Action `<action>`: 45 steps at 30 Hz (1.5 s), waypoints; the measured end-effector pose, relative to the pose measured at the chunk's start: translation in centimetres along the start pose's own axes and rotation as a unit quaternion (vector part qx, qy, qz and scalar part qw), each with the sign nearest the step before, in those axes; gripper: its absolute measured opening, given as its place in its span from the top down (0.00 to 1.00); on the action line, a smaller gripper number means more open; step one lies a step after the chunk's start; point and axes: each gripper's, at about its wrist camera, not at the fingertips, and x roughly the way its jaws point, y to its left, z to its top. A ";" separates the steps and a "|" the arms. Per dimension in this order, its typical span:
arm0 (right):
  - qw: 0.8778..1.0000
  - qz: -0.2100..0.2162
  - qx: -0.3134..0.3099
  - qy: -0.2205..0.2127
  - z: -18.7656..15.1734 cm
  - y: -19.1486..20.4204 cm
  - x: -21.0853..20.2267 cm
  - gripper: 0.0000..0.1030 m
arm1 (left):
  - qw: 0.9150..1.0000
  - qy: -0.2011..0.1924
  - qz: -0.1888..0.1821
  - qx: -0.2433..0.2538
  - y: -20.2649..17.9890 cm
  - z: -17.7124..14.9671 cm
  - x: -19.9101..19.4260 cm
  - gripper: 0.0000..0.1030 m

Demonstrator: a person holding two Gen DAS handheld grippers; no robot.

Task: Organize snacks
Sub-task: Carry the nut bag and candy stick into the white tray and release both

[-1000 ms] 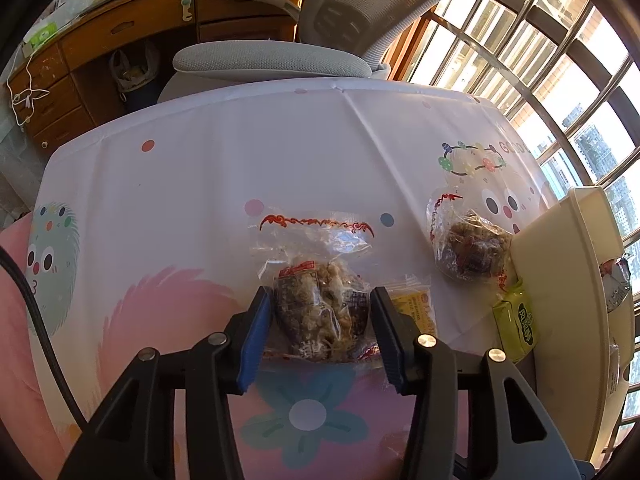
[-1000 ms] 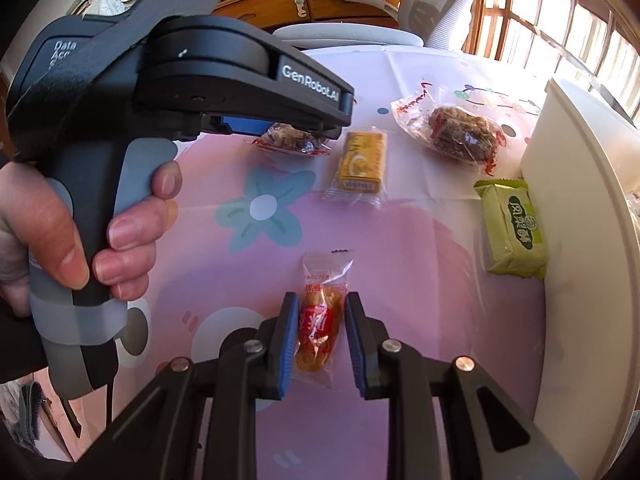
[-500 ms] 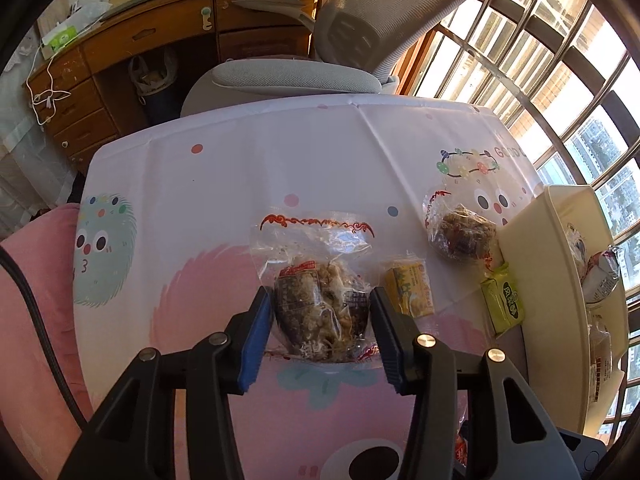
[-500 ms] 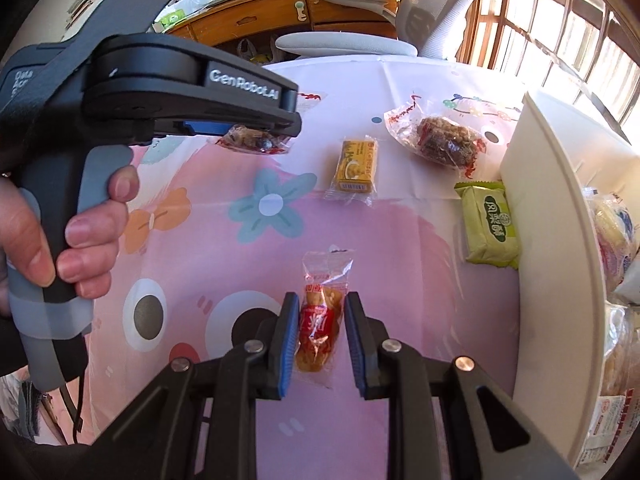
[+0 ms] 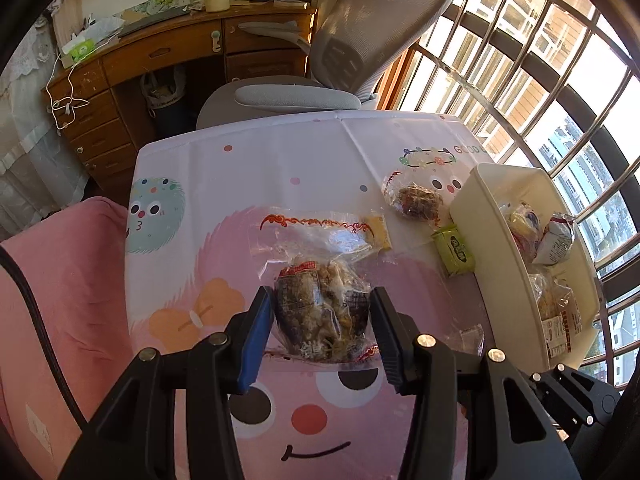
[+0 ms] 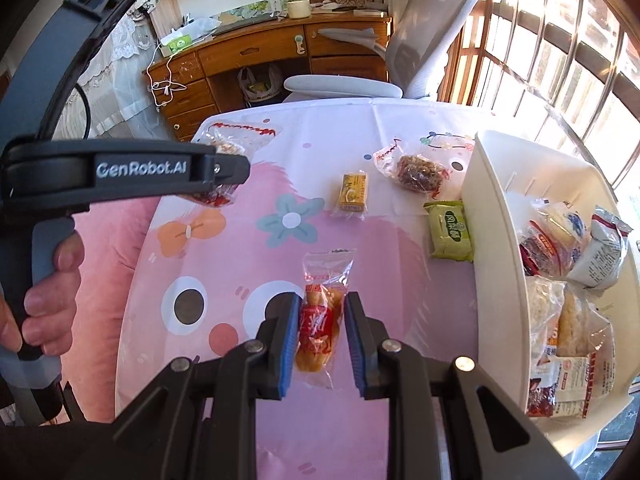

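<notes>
Two snacks aloft above the bench: left gripper (image 5: 322, 330), jaws clamped on a clear-bagged brown cake (image 5: 320, 312), right gripper (image 6: 322, 338), jaws tight on a red-labelled pastry (image 6: 318, 324); carry both level over the white bin (image 6: 496, 240) rim before releasing.

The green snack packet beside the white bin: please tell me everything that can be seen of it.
The green snack packet is a small, flat, rectangular pack in glossy light-green wrapping, sealed, with a darker oval label bearing white characters. It lies flat on the pink part of the tablecloth, with one long side against the outer wall of the white bin. No jaws touch it. The left wrist view shows it in the same place.
</notes>
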 end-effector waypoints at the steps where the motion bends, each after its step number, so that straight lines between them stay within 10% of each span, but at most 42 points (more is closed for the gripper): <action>1: 1.000 -0.002 0.001 -0.004 -0.2 0.0 -0.5 0.77 | 1.000 -0.001 -0.002 -0.001 -0.1 -0.5 -0.7 0.54; 20: 0.998 -0.040 0.042 -0.031 -5.8 -0.3 -8.4 0.77 | 0.998 -0.031 -0.057 0.025 -3.1 -8.9 -8.8 0.54; 45: 0.994 -0.028 0.084 -0.058 -6.1 -12.6 -12.4 0.77 | 0.990 -0.070 -0.089 0.087 -16.6 -7.7 -10.1 0.54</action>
